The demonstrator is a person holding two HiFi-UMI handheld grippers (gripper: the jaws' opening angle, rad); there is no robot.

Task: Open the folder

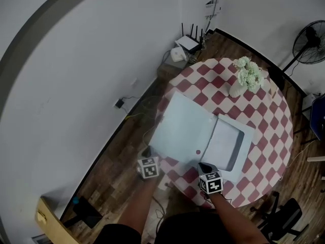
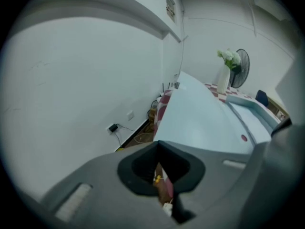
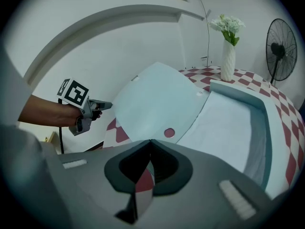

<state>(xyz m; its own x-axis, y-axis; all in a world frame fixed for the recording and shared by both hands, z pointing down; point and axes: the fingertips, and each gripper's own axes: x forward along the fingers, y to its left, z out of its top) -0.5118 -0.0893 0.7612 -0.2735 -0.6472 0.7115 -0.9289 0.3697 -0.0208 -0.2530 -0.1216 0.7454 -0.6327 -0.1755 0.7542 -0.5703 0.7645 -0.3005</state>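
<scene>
A pale blue folder (image 1: 185, 128) lies open on the round checkered table (image 1: 264, 136). Its cover (image 3: 152, 99) is swung over to the left and juts past the table's edge; a red snap button (image 3: 168, 132) sits on its flap. The inner tray (image 1: 226, 144) holds white sheets. My left gripper (image 1: 146, 150) is shut and empty, just off the cover's near left corner, apart from it. My right gripper (image 1: 203, 165) is shut, its tips (image 3: 150, 140) at the folder's near edge by the snap. Whether they pinch the edge I cannot tell. The left gripper (image 3: 106, 106) also shows beside the cover.
A white vase of flowers (image 1: 246, 75) stands at the table's far side. A wall runs close on the left, with a router (image 1: 188, 42) and cables on the wooden floor. A fan (image 1: 310, 37) stands at back right, a chair (image 1: 284, 217) near right, a cardboard box (image 1: 48, 220) near left.
</scene>
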